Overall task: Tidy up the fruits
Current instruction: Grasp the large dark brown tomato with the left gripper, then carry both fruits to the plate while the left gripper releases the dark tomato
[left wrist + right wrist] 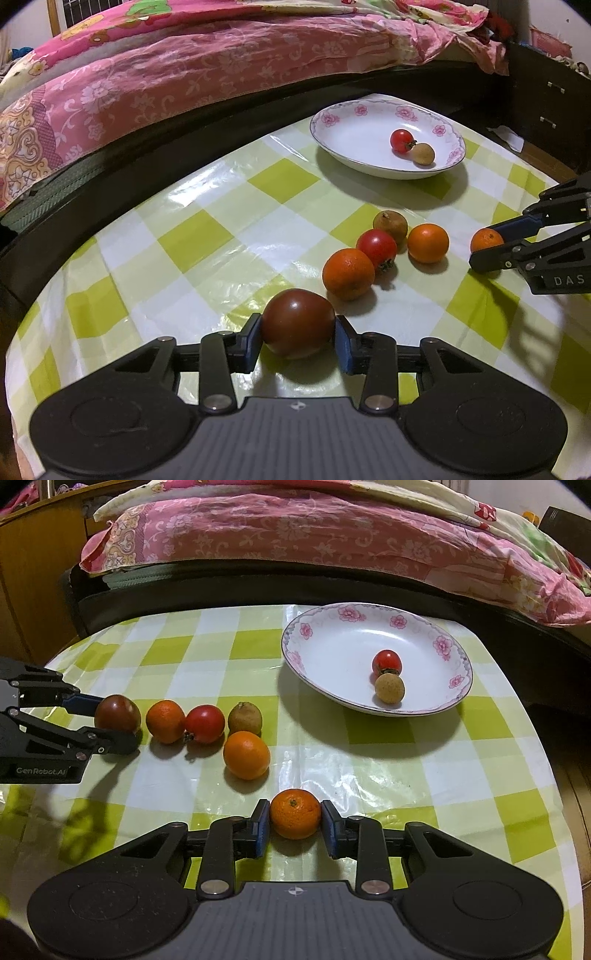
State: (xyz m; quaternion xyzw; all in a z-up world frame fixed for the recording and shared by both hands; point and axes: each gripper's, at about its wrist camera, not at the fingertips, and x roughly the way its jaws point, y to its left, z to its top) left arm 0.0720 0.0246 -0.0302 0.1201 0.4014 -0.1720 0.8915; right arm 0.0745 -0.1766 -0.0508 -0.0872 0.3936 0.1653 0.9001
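Note:
My left gripper is shut on a dark red tomato that rests on the checked tablecloth; the right wrist view shows it too. My right gripper is shut on a small tangerine, also on the cloth, at the right of the left wrist view. Between the two lie a tangerine, a red tomato, a brown round fruit and another tangerine. Behind them the white flowered plate holds a cherry tomato and a tan longan.
The green-and-white checked table ends close behind the plate, against a dark bed frame with a pink floral cover. A dark cabinet stands at the far right. The table's right edge drops off near the plate.

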